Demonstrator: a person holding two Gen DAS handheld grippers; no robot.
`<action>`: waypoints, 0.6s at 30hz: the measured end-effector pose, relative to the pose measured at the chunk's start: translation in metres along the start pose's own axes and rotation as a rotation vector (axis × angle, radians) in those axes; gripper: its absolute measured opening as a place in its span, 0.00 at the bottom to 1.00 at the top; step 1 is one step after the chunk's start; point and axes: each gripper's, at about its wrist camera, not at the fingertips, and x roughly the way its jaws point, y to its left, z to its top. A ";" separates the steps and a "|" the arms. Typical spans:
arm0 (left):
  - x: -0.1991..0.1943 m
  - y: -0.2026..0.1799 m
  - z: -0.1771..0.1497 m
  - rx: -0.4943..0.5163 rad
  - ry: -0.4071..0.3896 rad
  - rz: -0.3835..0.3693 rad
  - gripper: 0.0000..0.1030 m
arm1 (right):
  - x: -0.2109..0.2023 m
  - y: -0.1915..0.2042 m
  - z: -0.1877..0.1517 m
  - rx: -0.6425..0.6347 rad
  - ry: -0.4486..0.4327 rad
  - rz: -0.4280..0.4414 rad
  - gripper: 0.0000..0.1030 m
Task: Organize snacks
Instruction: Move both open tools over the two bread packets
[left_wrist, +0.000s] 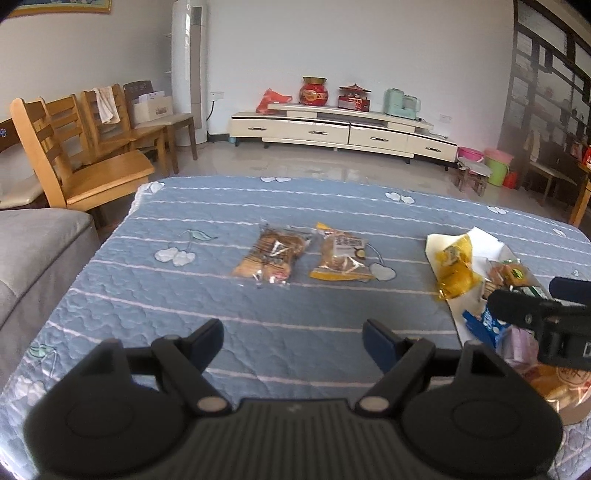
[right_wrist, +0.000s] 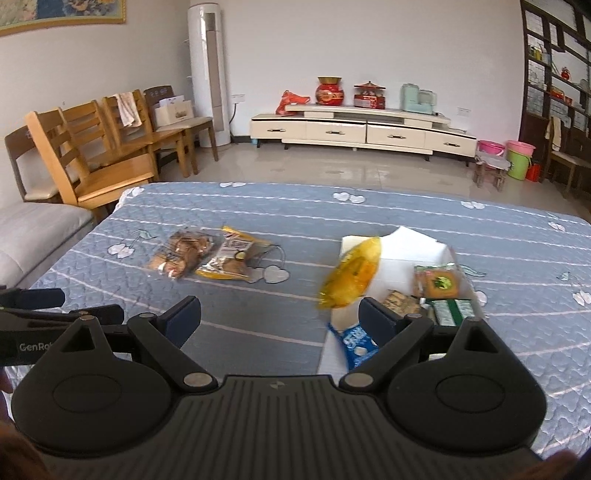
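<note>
- Wooden chairs (left_wrist: 85, 155) beyond the tabletop's far left corner.
- White tower air conditioner (right_wrist: 208, 74) at the wall.
- Cream TV cabinet (right_wrist: 362, 129) past the far edge.
- Green bucket (right_wrist: 519, 157) far right.

Snacks on a covered table, seen from both wrist cameras.
Two packets lie side by side at mid-table: the biscuit packet (left_wrist: 271, 256) left, the dried-fruit packet (left_wrist: 341, 258) touching its right edge. Well apart to the right stands an open box (right_wrist: 410, 245); a crinkled bag (right_wrist: 351, 275) leans over its left wall, and a round-cake packet (right_wrist: 439, 282) lies inside. Behind the table (left_wrist: 184, 317), chairs (left_wrist: 74, 155) stand left, a low cabinet (left_wrist: 340, 131) at the far wall.
</note>
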 end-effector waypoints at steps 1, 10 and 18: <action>0.000 0.002 0.001 0.002 -0.001 0.002 0.80 | 0.002 0.002 0.000 -0.002 0.001 0.003 1.00; 0.008 0.017 0.009 0.006 -0.011 0.023 0.80 | 0.017 0.016 0.002 -0.019 0.012 0.019 1.00; 0.019 0.026 0.018 0.018 -0.009 0.030 0.80 | 0.033 0.024 0.004 -0.029 0.022 0.026 1.00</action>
